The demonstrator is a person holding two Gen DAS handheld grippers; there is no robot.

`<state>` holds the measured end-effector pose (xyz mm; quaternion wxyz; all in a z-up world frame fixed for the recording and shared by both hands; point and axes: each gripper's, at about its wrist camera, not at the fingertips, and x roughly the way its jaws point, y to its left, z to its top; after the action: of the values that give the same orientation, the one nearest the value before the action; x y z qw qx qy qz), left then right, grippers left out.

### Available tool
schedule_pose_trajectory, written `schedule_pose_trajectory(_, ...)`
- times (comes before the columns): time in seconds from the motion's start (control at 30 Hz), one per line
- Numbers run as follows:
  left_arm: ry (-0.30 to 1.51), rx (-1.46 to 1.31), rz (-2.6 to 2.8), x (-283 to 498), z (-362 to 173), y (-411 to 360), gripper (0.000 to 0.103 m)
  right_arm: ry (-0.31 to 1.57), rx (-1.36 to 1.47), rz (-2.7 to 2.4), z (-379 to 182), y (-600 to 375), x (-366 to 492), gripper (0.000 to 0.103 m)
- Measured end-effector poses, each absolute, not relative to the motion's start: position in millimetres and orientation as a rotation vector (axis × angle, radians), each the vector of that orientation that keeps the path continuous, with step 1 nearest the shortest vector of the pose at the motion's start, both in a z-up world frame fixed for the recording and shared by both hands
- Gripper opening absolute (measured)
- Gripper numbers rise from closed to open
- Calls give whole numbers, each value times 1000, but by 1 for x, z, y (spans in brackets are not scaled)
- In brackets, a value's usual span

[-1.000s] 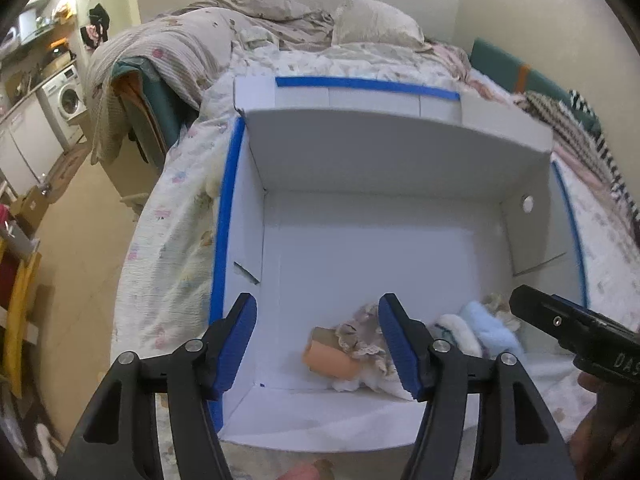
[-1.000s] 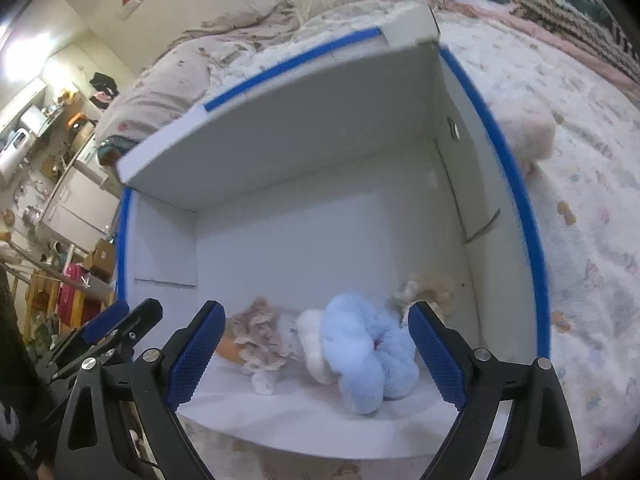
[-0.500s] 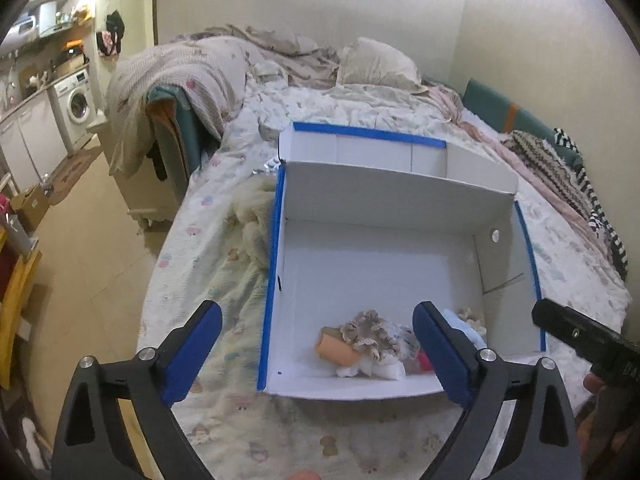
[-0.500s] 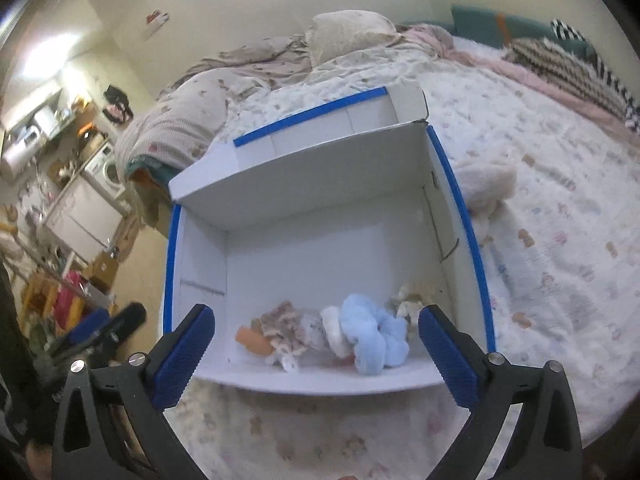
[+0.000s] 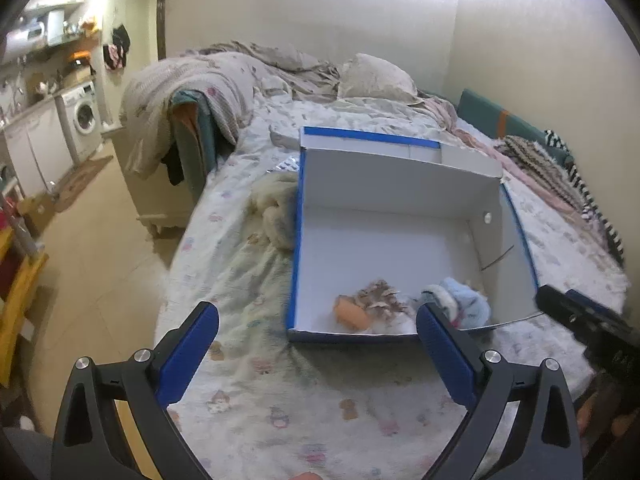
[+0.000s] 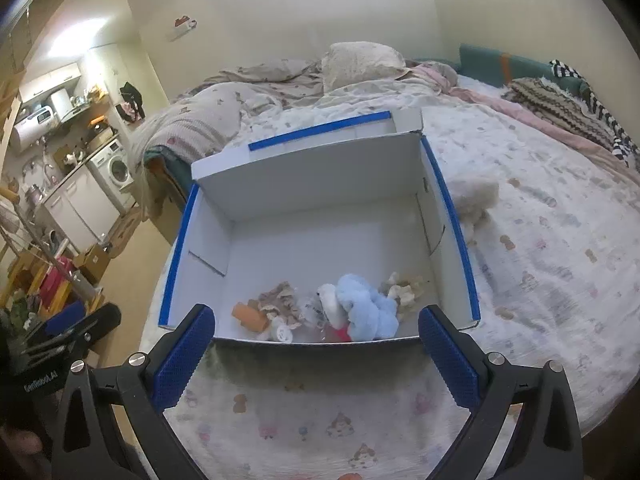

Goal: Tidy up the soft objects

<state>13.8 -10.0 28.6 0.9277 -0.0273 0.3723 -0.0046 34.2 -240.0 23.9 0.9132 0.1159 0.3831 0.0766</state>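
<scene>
Left tool (image 5: 318, 344) spread wide, jaws just been opening, nothing between the blue pads, only bedsheet below. Right tool (image 6: 316, 346) likewise wide apart, gripping nothing, hanging above the near edge of the bed (image 6: 540, 280).

Straight ahead of both, resting on the bed: white cardboard box (image 6: 320, 184) with blue-taped rims, open on top. Huddled along its near wall, a row of soft toys: orange piece (image 6: 250, 316) at the left, frilly beige doll (image 6: 280, 300) touching it, white plush (image 6: 331, 300) next, light blue plush (image 6: 366, 308) pressed against that, small cream plush (image 6: 404, 290) toward the right wall. Rest of the box floor bare.

Outside the box, two more soft things lying on the sheet: cream fluffy plush (image 5: 276, 212) just beside the left wall, pale fuzzy plush (image 6: 476, 196) just beside the right wall. Near box wall standing between tools and the toys inside.

Far end of the bed: rumpled blanket (image 6: 224, 120) and pillow (image 6: 360, 60). Off left across the floor, washing machine (image 5: 84, 116).
</scene>
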Motion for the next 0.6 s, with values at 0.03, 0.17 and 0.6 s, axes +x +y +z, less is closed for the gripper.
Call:
schedule_pose_trajectory(0.03,764,-49,-13,15,27,-11,99,778,240,152,22,-241,33,103)
schedule_pose_trajectory(0.17,766,-62,-37,19,17,-8,99,753,227,117,14,-245,32,103)
schedule_pose_trajectory(0.6,788,-68,-36,30,7,-5,99,740,169,97,7,-237,33,103)
